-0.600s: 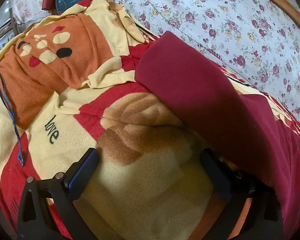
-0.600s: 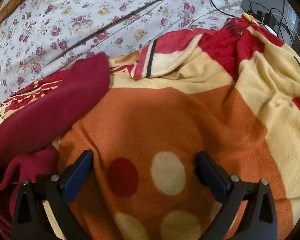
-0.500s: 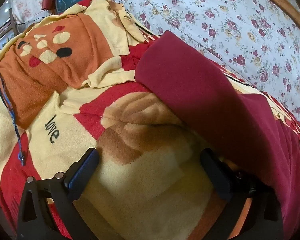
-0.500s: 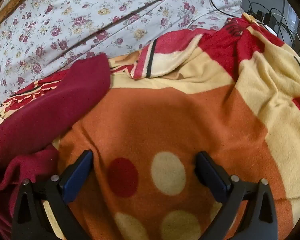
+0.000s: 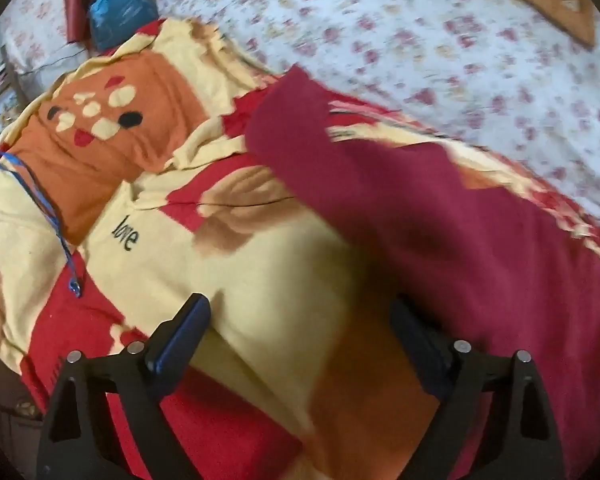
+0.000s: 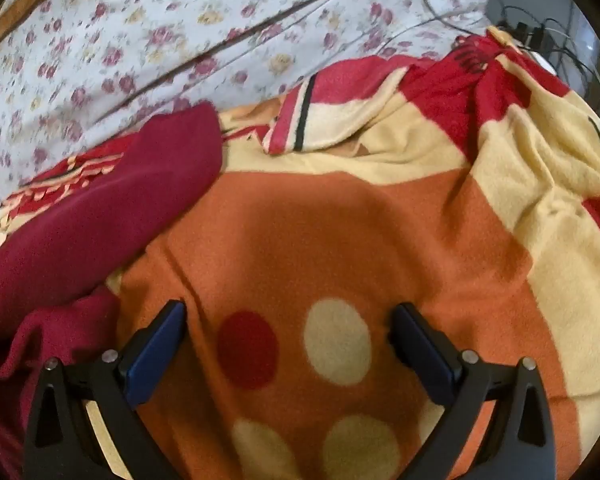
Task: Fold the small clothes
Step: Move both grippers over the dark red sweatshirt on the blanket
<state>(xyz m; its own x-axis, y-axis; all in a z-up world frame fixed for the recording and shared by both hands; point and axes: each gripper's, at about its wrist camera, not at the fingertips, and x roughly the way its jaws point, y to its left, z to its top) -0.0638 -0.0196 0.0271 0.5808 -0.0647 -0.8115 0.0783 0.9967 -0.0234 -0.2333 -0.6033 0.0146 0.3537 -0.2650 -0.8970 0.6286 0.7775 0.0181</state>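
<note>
A dark red garment (image 5: 440,208) lies spread on a yellow, red and orange fleece blanket (image 5: 260,264); one narrow end points to the far left. My left gripper (image 5: 300,320) is open and empty, hovering above the blanket, its right finger beside the garment's near edge. In the right wrist view the same garment (image 6: 100,208) lies at the left, its end near the blanket's striped fold. My right gripper (image 6: 288,328) is open and empty over the orange patch with cream and red dots (image 6: 336,340), to the right of the garment.
A floral bedsheet (image 5: 440,40) covers the bed behind the blanket. A blue cord (image 5: 40,200) lies across the blanket at the left. A blue bag (image 5: 120,4) sits at the far left. Black cables (image 6: 540,32) lie at the bed's far right corner.
The left gripper has pulled back and swung, so more of the blanket and garment shows; the left view is blurred by motion. The right gripper has hardly moved.
</note>
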